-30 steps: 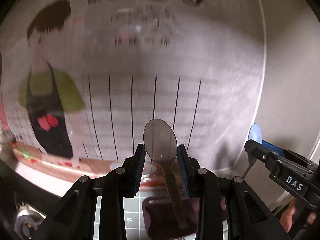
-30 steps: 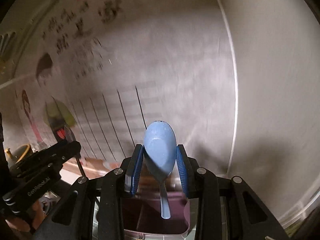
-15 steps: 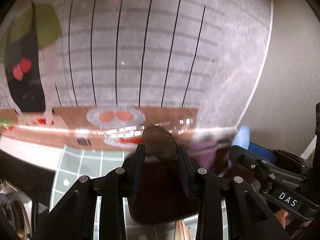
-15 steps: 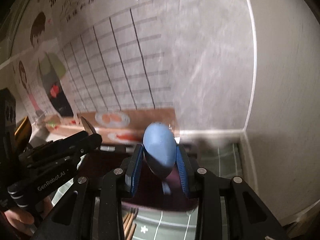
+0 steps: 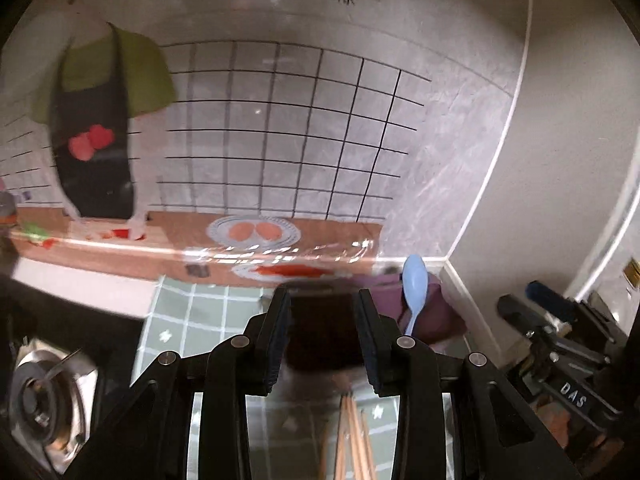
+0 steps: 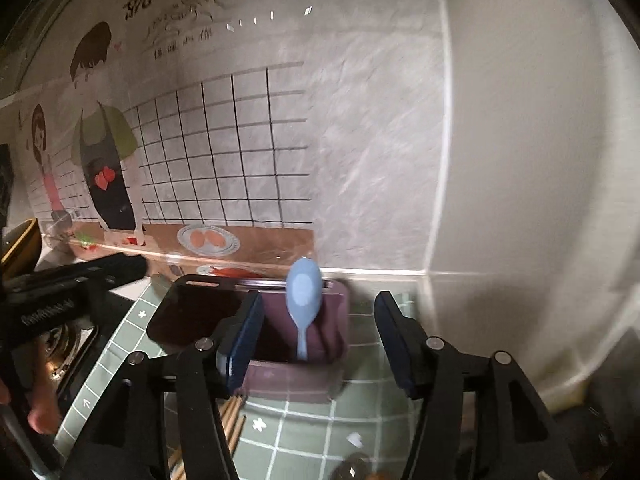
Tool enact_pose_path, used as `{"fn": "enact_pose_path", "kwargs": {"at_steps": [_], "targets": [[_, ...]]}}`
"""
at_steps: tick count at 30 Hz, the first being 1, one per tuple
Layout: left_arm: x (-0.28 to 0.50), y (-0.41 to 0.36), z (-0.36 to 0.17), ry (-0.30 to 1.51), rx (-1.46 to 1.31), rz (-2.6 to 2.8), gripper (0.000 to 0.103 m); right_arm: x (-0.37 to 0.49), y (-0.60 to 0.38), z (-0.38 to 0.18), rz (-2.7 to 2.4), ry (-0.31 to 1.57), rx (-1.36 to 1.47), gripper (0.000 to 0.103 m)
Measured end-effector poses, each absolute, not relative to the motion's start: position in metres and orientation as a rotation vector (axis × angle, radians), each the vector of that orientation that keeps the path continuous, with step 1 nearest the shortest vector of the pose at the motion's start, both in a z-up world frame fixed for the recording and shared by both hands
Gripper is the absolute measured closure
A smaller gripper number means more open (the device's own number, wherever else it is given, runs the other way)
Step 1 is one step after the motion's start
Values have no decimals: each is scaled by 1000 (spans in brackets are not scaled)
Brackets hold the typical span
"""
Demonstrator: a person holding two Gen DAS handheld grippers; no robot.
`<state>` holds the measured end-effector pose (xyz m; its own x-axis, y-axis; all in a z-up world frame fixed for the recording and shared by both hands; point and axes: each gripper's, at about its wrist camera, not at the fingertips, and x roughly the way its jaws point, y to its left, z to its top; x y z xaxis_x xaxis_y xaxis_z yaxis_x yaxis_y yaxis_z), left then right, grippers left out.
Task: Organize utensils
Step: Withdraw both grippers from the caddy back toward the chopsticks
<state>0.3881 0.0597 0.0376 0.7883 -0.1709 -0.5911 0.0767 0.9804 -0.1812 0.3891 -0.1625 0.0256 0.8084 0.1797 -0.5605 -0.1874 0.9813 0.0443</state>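
Right tool [image 6: 318, 340] jaws just opened, empty; blue spoon [image 6: 303, 294] stands bowl-up in purple holder [image 6: 334, 320]. Left tool [image 5: 323, 336] grip unclear, nothing visible between pads.

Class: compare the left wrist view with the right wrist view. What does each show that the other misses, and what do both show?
Left wrist only: a stove burner at the lower left. Right wrist only: a yellow bowl at the left edge. Both: the blue spoon standing in the purple holder, and wooden chopsticks on the green mat.
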Motion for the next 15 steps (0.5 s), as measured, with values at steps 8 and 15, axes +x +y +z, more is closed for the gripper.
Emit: {"fn": "enact_pose_path", "kwargs": {"at_steps": [8, 15], "targets": [[309, 93, 22, 716, -149, -145, 68, 316, -155, 21, 154, 618, -121, 43], [247, 113, -2, 728, -86, -154, 68, 262, -145, 3, 114, 701, -99, 37]]}}
